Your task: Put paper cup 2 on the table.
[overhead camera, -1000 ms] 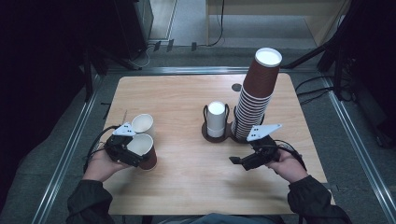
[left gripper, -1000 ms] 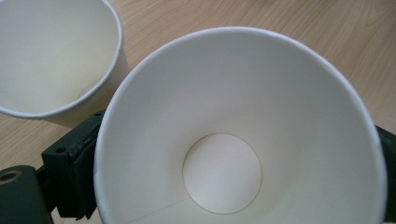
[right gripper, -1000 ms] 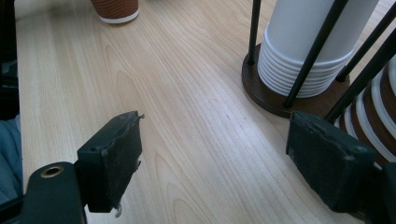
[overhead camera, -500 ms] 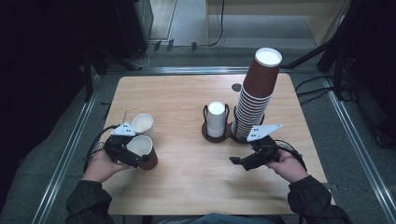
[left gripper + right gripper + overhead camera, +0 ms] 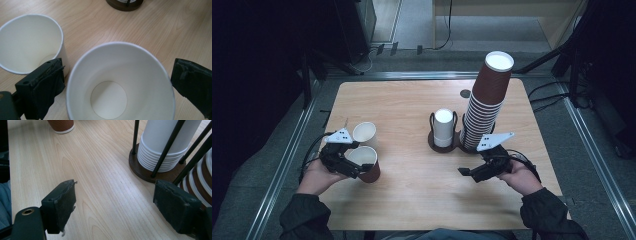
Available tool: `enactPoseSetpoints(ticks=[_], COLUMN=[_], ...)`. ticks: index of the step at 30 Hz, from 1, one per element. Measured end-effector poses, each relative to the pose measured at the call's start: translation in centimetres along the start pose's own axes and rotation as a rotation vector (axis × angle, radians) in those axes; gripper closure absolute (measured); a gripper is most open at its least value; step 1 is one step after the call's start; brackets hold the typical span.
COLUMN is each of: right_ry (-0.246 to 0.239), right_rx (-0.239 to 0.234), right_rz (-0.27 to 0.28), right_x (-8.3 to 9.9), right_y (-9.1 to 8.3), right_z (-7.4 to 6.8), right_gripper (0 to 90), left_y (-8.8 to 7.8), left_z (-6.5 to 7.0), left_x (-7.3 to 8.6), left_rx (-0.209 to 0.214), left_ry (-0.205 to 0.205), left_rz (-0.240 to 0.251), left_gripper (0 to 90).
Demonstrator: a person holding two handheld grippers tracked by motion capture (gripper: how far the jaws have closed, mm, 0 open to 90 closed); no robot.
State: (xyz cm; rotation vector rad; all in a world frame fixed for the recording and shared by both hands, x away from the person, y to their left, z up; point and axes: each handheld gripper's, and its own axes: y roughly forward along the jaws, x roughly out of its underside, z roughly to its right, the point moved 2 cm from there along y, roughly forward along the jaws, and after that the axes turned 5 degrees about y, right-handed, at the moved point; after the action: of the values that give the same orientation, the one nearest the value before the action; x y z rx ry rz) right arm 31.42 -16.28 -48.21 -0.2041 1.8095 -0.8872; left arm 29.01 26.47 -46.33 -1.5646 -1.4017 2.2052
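A brown paper cup with a white inside stands upright on the wooden table at the front left. My left gripper is open around it; its jaws have just been opening and the pads sit beside the rim without pressing on it. A white cup stands just behind, close to one pad. At the front right, my right gripper hovers open over bare wood with nothing between its jaws.
A dark wire cup holder holds a stack of white cups at mid table. Beside it rises a tall stack of brown cups, close to my right gripper. A small dark disc lies behind.
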Motion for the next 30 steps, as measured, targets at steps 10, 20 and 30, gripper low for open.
enactPoseSetpoints(ticks=[10, 20, 30], right_ry=[-0.006, -0.012, -0.017], right_rx=[-0.002, -0.001, 0.002], right_rz=[-0.008, -0.007, -0.007], right_x=[0.0, 0.0, 0.1], right_y=[0.1, 0.1, 0.0], right_z=[-0.1, -0.2, -0.4], right_gripper=[18.6, 18.6, 18.6], left_y=[-1.7, -1.6, 0.5], left_z=[0.3, 1.6, 2.6], left_x=[-1.6, -3.7, -5.0], left_rx=[-0.011, -0.039, -0.013], left_ry=[-0.031, -0.032, -0.040], left_rz=[0.057, 0.039, 0.051], left_gripper=[0.0, 0.0, 0.0])
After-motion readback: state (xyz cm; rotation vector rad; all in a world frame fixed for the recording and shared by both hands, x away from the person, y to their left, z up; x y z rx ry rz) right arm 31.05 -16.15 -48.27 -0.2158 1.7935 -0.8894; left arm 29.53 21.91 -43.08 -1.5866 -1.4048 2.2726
